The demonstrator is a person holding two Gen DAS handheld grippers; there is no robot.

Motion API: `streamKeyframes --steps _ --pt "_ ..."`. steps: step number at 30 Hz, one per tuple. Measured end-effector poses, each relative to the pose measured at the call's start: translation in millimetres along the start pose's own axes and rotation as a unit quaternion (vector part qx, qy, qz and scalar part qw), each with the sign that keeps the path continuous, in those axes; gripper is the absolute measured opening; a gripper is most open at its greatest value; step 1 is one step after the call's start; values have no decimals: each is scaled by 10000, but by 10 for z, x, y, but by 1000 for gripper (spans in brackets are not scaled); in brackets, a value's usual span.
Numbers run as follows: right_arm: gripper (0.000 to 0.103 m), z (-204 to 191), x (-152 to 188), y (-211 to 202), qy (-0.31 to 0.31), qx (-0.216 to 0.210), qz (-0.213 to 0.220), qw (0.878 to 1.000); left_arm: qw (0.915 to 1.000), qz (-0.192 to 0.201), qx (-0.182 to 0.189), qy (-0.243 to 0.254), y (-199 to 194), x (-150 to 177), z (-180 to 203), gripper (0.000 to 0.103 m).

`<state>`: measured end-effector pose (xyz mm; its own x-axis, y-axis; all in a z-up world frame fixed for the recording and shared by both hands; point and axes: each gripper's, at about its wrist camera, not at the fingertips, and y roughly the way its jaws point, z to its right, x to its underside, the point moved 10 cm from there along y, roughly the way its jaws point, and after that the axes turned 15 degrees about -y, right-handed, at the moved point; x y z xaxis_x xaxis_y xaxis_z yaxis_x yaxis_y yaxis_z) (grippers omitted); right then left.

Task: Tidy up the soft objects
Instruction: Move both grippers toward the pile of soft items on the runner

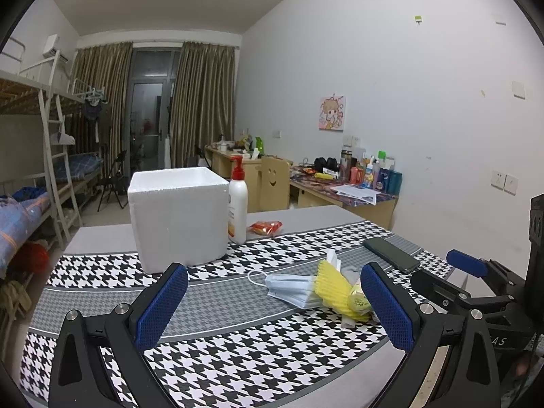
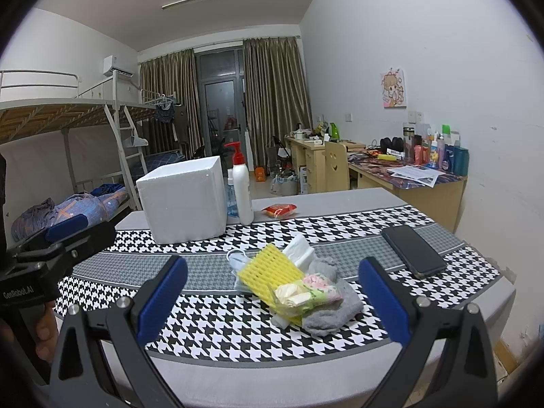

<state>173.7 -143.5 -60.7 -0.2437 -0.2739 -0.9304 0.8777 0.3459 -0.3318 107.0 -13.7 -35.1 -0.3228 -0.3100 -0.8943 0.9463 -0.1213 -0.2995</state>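
A pile of soft things lies on the houndstooth cloth [image 2: 204,326]. It holds a yellow sponge [image 2: 268,272], pale blue face masks [image 1: 292,289], a white tissue pack [image 2: 301,250], a floral tissue packet [image 2: 306,294] and a grey sock [image 2: 326,312]. An open-topped white foam box [image 1: 176,214] stands behind it to the left. My left gripper [image 1: 275,302] hovers open just left of the pile, with nothing between its fingers. My right gripper [image 2: 273,301] is open too, facing the pile from the near side, and holds nothing.
Beside the box stand a white pump bottle [image 2: 243,190] and a small blue bottle [image 2: 231,197]. A red packet [image 2: 280,210] lies behind them. A black phone [image 2: 413,250] rests to the right of the pile. Bunk beds stand to the left and cluttered desks to the back right.
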Motion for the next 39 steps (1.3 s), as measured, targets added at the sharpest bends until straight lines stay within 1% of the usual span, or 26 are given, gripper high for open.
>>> streamKeyframes --steps 6,11,18,23,30,33,39 --pt "102 -31 -41 -17 -64 -8 110 9999 10000 15 12 -23 1 4 -8 102" --pt "102 -23 -33 7 98 -205 95 9997 10000 16 0 -6 8 10 0 102" --pt "102 5 -21 -20 55 -128 107 9998 10000 -36 -24 30 65 23 34 102" --pt "102 97 -32 -7 214 -107 177 9996 10000 -58 -56 46 133 17 50 102" --pt "102 138 54 153 165 -74 -103 9998 9998 -173 -81 80 304 42 92 102" --pt "102 137 79 220 89 -131 -208 9997 9997 -231 -96 73 386 55 98 102" --pt "102 241 100 291 184 -82 -233 9995 9992 -373 -132 98 552 100 138 102"
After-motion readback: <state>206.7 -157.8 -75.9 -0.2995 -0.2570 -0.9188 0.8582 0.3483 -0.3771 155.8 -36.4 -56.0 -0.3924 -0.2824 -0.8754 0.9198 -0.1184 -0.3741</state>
